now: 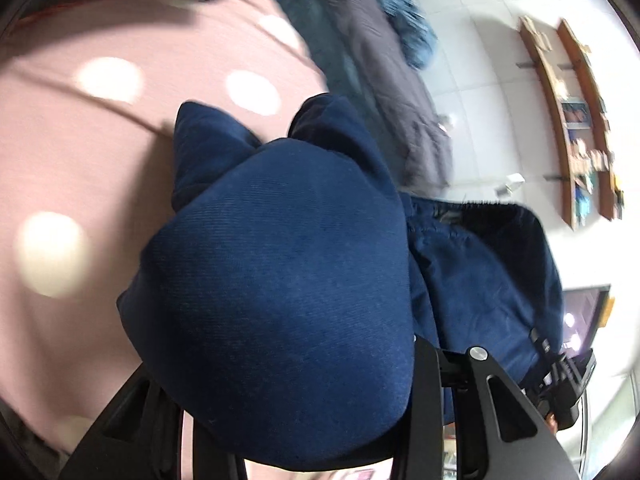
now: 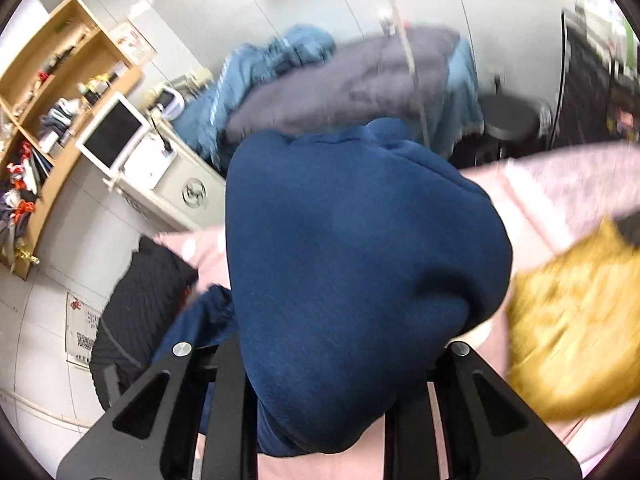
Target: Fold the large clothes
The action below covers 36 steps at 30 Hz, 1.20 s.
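Observation:
A large navy blue garment bulges between my left gripper's black fingers and hides their tips. My left gripper is shut on it, held above a pink bedsheet with white dots. More navy cloth hangs to the right, toward the other gripper's body. In the right wrist view the same navy garment fills the middle, bunched between my right gripper's fingers. My right gripper is shut on it above the pink sheet.
A grey garment and light blue clothes lie heaped beyond; they also show in the right wrist view. A mustard yellow garment lies right, a dark garment left. Wooden shelves and a white cabinet with a monitor stand behind.

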Tool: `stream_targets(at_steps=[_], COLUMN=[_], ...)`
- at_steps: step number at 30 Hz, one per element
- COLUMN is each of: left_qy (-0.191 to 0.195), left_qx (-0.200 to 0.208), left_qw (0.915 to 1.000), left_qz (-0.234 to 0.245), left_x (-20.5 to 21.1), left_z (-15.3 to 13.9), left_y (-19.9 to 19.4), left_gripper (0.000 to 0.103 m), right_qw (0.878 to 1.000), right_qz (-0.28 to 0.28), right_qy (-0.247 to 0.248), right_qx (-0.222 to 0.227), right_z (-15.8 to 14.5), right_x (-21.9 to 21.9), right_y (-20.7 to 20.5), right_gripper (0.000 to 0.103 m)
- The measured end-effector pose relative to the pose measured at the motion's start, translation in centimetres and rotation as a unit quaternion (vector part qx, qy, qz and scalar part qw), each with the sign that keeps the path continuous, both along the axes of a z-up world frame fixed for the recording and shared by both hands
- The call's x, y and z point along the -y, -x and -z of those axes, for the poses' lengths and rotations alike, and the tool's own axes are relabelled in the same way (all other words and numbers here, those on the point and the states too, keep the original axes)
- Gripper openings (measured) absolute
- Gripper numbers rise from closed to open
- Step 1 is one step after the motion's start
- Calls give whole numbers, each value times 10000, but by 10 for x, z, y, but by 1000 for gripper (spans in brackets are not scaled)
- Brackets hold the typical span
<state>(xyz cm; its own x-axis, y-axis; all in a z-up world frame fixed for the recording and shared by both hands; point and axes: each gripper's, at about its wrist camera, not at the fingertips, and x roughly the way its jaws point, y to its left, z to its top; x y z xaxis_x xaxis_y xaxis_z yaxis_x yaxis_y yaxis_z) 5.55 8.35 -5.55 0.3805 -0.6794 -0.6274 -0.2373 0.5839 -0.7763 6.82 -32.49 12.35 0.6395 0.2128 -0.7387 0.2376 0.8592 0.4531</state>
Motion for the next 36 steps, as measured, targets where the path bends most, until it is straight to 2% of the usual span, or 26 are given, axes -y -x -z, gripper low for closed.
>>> stream_targets(at_steps=[3, 5, 7, 9, 12, 14, 15, 17, 19, 21, 22, 23, 24, 25, 26, 27, 28, 31, 34, 36], left_qy=[148, 167, 249, 427, 567, 551, 488, 288, -65, -257, -253, -171, -109, -88, -82, -99, -113, -57, 49, 17], left_qx=[424, 719, 849, 876, 923, 816, 712, 448, 310, -90, -294, -536, -689, -762, -786, -768, -751, -813, -766, -668], left_qw=[9978, 9930, 9881, 9810, 9667, 9576, 9537, 9469, 9447, 9493, 9512, 9524, 9518, 9512, 9500, 9494, 9491, 9491, 9441, 9417], left_qz=[497, 917, 1257, 1678, 2320, 2709, 2880, 3170, 3263, 3132, 3062, 2997, 2988, 2989, 3021, 3042, 3057, 3041, 3205, 3299], left_x=[87, 152, 206, 278, 372, 424, 446, 485, 500, 499, 496, 491, 488, 486, 486, 486, 487, 491, 485, 478], left_z=[-30, -49, -56, -61, -59, -46, -38, -13, 6, 34, 46, 59, 69, 74, 77, 77, 76, 71, 62, 52], left_y=[-12, -17, -19, -19, -10, 7, 13, 30, 41, 43, 40, 37, 35, 31, 30, 28, 28, 22, 27, 30], left_gripper=[35, 35, 35, 35, 35, 35, 36, 38, 44, 50, 56, 63, 66, 70, 71, 71, 71, 71, 71, 71], right_qw=[9991, 9972, 9935, 9889, 9759, 9666, 9607, 9428, 9202, 8968, 8763, 8574, 8379, 8268, 8231, 8239, 8235, 8237, 8300, 8297], right_qz=[183, 498, 867, 1223, 2036, 2462, 2706, 3325, 3892, 4314, 4601, 4791, 4962, 5063, 5103, 5117, 5132, 5152, 5087, 5043], right_qy=[219, 255, 417, 497, 374, 428, 392, -33, -413, -940, -1391, -1870, -2274, -2450, -2492, -2435, -2418, -2367, -2284, -2394], right_qx=[328, 488, 602, 681, 688, 570, 487, 233, -50, -280, -334, -187, -12, 52, 66, 31, 31, 81, -64, -61], right_z=[-39, -61, -77, -85, -82, -71, -61, -25, 22, 67, 97, 122, 144, 157, 166, 172, 175, 174, 173, 173], right_x=[57, 110, 161, 210, 298, 335, 351, 390, 416, 434, 442, 447, 449, 449, 450, 451, 452, 455, 460, 463], right_y=[18, 47, 82, 122, 204, 246, 268, 322, 368, 402, 424, 442, 455, 460, 461, 458, 455, 444, 444, 455], right_gripper=[21, 21, 21, 21, 21, 21, 21, 21, 23, 25, 27, 29, 34, 38, 41, 47, 49, 56, 58, 58])
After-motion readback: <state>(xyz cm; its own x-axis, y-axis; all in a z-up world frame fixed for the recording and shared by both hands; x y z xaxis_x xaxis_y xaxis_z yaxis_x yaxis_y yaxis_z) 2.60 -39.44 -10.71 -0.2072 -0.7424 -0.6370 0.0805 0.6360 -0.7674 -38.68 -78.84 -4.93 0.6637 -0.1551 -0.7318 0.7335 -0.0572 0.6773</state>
